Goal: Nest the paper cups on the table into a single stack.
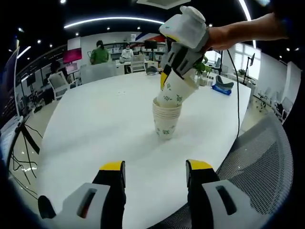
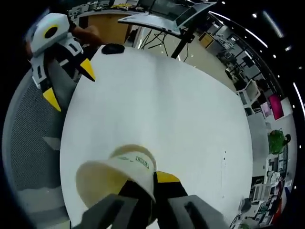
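A short stack of white paper cups (image 1: 166,120) with green print stands on the white table (image 1: 95,124), ahead of my left gripper (image 1: 156,171), which is open with nothing between its yellow-tipped jaws. My right gripper (image 1: 172,71) reaches in from the upper right, shut on the rim of one more cup (image 1: 174,91). That cup is tilted, with its base in the top of the stack. In the right gripper view the held cup (image 2: 112,179) shows its open mouth, and my right gripper (image 2: 151,185) pinches its wall. The left gripper (image 2: 62,64) hangs open at the upper left.
A grey mesh chair (image 1: 262,157) stands at the table's near edge, also seen as the chair (image 2: 28,143). A black object (image 2: 113,48) lies at the table's far end. Blue items (image 1: 222,88), plants, desks and people (image 1: 100,53) lie beyond the table. A tripod (image 1: 24,136) stands on the left.
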